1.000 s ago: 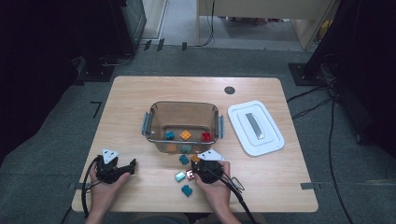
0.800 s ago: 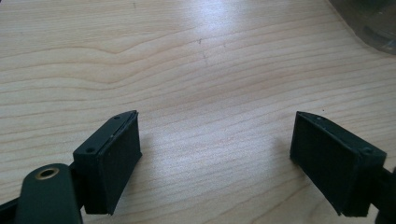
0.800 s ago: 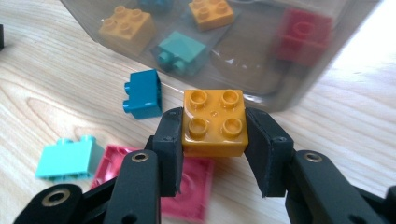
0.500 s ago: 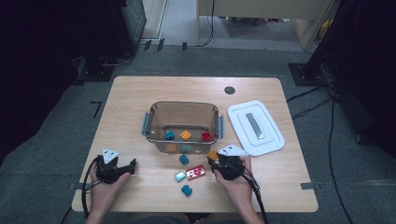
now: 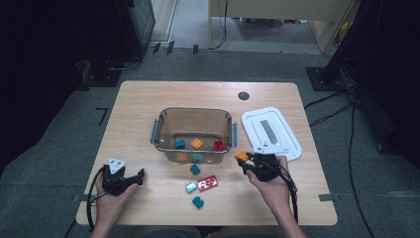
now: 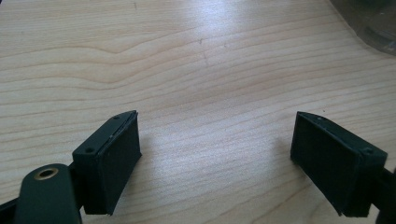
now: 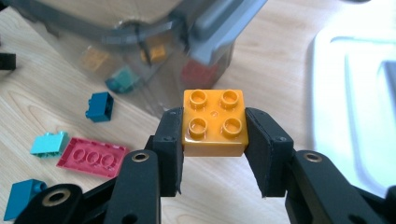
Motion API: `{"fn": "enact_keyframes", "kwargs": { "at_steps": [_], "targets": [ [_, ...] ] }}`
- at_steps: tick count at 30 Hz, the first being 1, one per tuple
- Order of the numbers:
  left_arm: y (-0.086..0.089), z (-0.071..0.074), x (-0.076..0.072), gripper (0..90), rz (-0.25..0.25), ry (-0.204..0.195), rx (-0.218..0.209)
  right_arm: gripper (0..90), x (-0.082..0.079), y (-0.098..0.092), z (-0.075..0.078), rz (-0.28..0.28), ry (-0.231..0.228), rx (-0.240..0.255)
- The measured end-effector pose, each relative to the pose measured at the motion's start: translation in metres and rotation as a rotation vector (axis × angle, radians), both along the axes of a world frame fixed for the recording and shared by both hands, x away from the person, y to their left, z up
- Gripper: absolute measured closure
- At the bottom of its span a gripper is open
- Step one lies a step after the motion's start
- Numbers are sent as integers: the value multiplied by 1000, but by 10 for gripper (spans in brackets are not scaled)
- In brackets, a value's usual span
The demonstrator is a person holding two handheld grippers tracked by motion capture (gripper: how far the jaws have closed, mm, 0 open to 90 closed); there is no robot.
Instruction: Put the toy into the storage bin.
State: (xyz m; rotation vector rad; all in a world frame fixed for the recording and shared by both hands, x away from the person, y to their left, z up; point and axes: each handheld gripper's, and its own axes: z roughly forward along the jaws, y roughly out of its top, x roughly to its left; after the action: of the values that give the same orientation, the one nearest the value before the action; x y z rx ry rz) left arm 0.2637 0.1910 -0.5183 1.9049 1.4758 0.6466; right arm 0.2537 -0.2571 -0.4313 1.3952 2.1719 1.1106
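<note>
My right gripper [image 7: 214, 140] is shut on an orange four-stud brick [image 7: 215, 122], held above the table just right of the clear plastic bin's [image 5: 163, 124] front right corner; the same orange brick [image 5: 241, 155] and right gripper [image 5: 246, 162] appear in the high view. Inside the bin lie a blue brick [image 5: 180, 144], an orange brick [image 5: 197, 144] and a red brick [image 5: 218, 145]. On the table before the bin lie a red flat plate [image 5: 207, 183] and teal and blue bricks [image 5: 195, 169]. My left gripper [image 5: 140, 174] rests open at the front left, nothing between its jaws [image 6: 215, 158].
The bin's white lid [image 5: 270, 131] lies flat to the right of the bin, close behind my right gripper. A dark round hole [image 5: 243, 95] marks the table's far side. Bare wood spreads around my left gripper. Cables trail from both grippers over the table's front edge.
My right gripper has carried the orange brick up and to the right, from the loose bricks in front of the bin to beside the bin's front right corner. The left gripper has stayed still.
</note>
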Motion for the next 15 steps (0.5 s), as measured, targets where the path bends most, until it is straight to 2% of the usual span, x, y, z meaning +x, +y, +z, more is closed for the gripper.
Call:
{"fn": "enact_keyframes", "kwargs": {
  "at_steps": [8,15],
  "targets": [
    [0,0,0,157,2,0,0,602,9,-7,34,18,-43,-17],
    [0,0,0,157,2,0,0,602,19,-2,57,52,-58,-37]
  ]
}}
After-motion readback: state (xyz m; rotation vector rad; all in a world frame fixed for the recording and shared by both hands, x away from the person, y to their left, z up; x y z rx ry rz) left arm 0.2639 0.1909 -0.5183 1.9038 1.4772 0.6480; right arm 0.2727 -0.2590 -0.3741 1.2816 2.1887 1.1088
